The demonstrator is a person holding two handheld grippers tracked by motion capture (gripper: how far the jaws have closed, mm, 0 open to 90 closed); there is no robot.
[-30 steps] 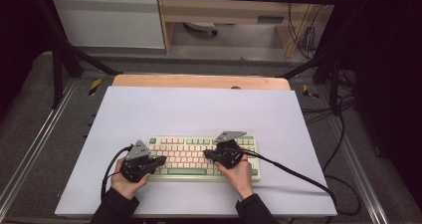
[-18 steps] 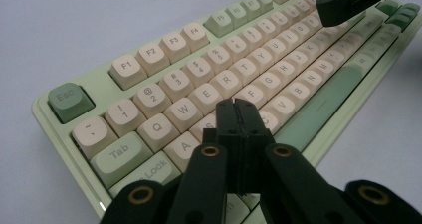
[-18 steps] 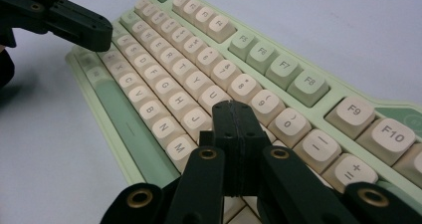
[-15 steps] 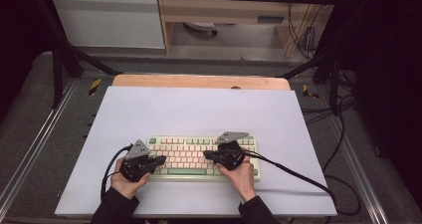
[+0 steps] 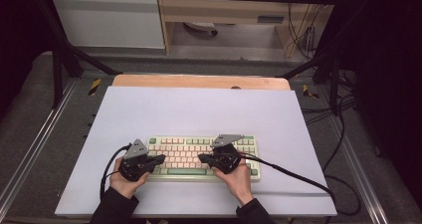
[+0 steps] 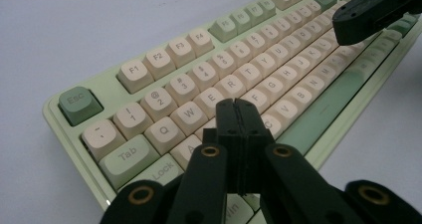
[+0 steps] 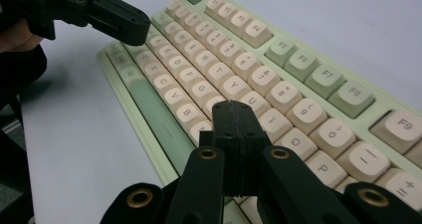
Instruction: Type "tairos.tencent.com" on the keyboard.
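A pale green keyboard (image 5: 199,152) with cream keys lies near the front of the white table top (image 5: 199,109). My left gripper (image 5: 160,159) hovers over its left end, jaws pressed together with nothing between them. In the left gripper view the shut tips (image 6: 238,115) sit above the keyboard (image 6: 209,79) around the S and D keys. My right gripper (image 5: 201,158) is over the keyboard's middle, also shut and empty. The right gripper view has its tips (image 7: 234,118) above the keyboard (image 7: 224,74) by the J and K keys. The two grippers point toward each other.
Cables (image 5: 293,174) trail from both grippers across the table. A wooden strip (image 5: 199,82) runs along the table's far edge. Black frame bars (image 5: 59,59) and cabinets stand beyond it, with floor cables (image 5: 343,124) at the right.
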